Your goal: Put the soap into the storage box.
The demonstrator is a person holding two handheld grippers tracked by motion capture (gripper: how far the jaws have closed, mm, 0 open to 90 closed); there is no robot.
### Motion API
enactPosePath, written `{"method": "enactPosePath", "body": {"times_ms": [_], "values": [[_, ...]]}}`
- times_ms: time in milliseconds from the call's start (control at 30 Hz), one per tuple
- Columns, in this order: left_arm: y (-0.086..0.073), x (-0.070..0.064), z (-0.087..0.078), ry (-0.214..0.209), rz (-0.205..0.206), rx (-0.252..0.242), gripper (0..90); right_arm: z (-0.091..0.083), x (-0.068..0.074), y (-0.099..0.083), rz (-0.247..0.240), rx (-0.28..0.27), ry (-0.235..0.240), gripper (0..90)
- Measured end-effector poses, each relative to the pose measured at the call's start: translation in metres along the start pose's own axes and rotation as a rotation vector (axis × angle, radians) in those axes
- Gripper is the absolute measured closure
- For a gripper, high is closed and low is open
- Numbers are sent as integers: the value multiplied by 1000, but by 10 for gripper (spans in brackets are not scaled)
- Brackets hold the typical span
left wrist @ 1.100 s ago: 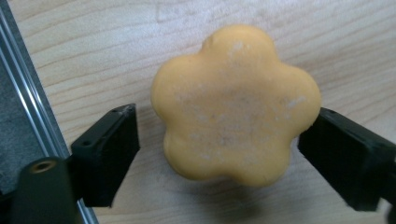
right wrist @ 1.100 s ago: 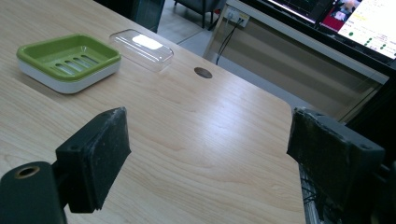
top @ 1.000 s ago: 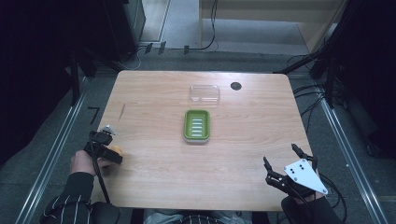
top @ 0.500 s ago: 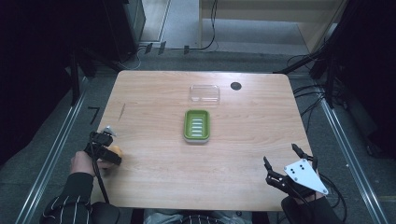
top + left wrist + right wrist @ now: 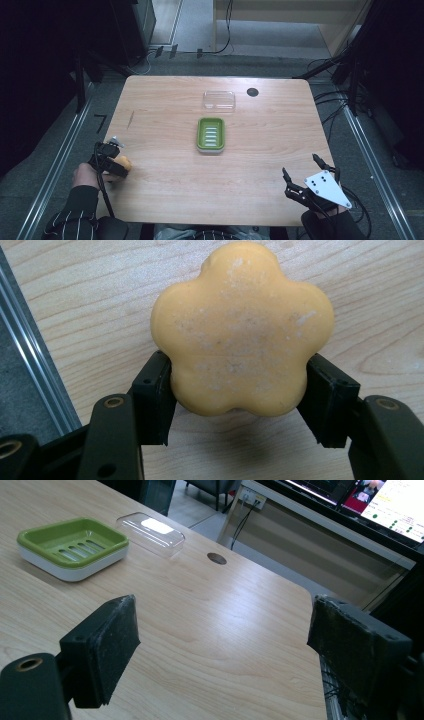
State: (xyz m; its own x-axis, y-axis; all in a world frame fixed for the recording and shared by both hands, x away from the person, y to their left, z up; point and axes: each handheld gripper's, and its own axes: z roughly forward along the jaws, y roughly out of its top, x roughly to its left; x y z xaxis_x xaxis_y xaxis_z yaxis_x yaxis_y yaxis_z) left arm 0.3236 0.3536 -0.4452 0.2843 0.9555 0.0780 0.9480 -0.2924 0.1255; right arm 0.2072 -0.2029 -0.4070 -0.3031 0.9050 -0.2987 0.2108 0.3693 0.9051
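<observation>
Left gripper [image 5: 239,390] clamps one orange flower-shaped soap [image 5: 241,330] just above the desk [image 5: 165,200] edge. Right gripper [image 5: 225,650] hangs wide, holding nothing. Ahead of it lie one green soap dish [image 5: 72,542], one clear lid [image 5: 150,532] just beyond, one dark round grommet [image 5: 216,558]; nothing lies between.
</observation>
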Motion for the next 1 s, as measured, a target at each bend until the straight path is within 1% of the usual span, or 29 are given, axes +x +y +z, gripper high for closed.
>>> {"method": "enactPosePath", "body": {"times_ms": [267, 333, 533, 600, 900, 1000], "values": [[0, 0, -1, -4, 6, 0, 396, 0, 0, 0, -2, 1, -1, 133], [0, 0, -3, 0, 7, -7, 396, 0, 0, 0, -2, 0, 0, 133], [1, -1, -6, -11, 21, -1, 396, 0, 0, 0, -2, 2, 0, 133], [1, -3, -7, -3, 28, 1, 396, 0, 0, 0, -3, 2, 0, 134], [8, -12, -12, -12, 65, -6, 396, 0, 0, 0, 0, 1, 0, 133], [9, -15, -13, -13, 69, -13, 395, 0, 0, 0, 0, 1, -1, 134]]}}
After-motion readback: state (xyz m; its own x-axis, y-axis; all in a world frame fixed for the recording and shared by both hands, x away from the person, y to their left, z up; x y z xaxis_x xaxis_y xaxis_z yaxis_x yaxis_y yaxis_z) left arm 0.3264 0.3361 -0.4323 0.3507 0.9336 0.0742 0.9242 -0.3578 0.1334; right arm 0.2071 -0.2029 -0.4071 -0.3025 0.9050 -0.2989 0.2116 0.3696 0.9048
